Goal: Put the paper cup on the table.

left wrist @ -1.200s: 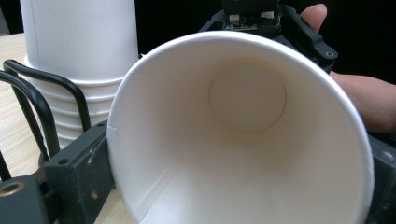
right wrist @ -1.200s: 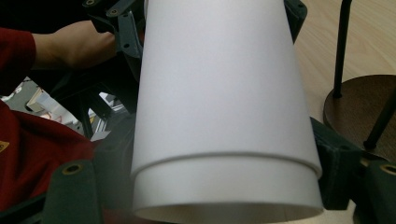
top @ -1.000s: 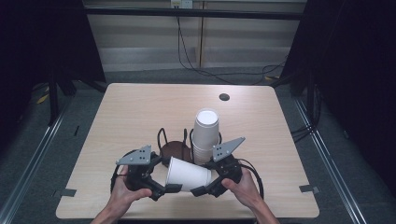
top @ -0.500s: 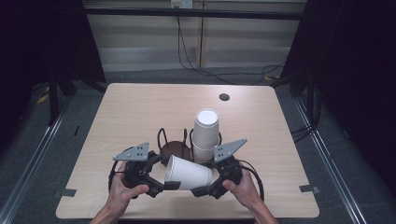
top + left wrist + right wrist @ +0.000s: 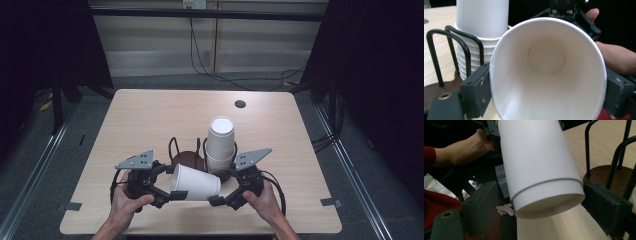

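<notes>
High view: a single white paper cup [image 5: 196,182] lies on its side in the air just above the near edge of the bench [image 5: 150,120], held between two hand-held tools. The left tongs [image 5: 174,194] pinch its wide open rim; in the left gripper view the cup's mouth and round bottom face the camera, with a dark pad pressed to the rim on each side. The right tongs [image 5: 216,199] sit at its narrow base; in the right gripper view the base lies between the two pads, the right one touching it, the left one close beside it, so whether they grip cannot be told. A hand [image 5: 131,202] holds the left tool, and another hand [image 5: 261,202] holds the right. Just behind the cup stands a stack of white cups [image 5: 220,144], bottom up, in a black wire holder [image 5: 176,146] on a brown round base [image 5: 192,159]. Farther back, a small dark hole [image 5: 240,104] marks the bench top.
</notes>
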`<state>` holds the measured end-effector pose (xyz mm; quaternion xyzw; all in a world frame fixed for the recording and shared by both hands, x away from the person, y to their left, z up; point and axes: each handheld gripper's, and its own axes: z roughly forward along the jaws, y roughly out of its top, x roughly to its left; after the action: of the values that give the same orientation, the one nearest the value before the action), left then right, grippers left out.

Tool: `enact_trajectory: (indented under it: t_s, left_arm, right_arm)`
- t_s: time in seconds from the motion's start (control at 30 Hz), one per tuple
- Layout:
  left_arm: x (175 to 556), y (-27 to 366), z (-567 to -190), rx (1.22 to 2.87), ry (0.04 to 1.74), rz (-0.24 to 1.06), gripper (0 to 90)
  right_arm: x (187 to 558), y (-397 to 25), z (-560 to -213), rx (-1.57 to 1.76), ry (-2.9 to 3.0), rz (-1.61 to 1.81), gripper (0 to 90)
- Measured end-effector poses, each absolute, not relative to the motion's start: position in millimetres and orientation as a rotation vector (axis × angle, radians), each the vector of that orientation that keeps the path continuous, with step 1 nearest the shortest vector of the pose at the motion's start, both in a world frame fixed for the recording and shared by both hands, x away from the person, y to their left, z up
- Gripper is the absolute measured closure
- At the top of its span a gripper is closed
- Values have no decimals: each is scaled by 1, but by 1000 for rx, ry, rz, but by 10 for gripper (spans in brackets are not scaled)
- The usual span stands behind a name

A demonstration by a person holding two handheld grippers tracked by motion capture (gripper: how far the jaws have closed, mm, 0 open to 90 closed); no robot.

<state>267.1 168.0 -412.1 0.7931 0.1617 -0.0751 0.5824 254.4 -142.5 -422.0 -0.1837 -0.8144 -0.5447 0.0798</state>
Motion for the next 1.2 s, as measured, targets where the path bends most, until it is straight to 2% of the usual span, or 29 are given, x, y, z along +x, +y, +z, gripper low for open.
enact_trajectory:
  t_s: [0.83, 1.2]
  left_arm:
    - [268, 205, -404, 1920, 482, -115, 136]
    - [273, 233, -400, 1960, 553, -73, 135]
  right_arm:
    - [247, -170, -414, -746, -2441, -1761, 142]
    - [241, -184, -423, -888, -2481, -1725, 151]
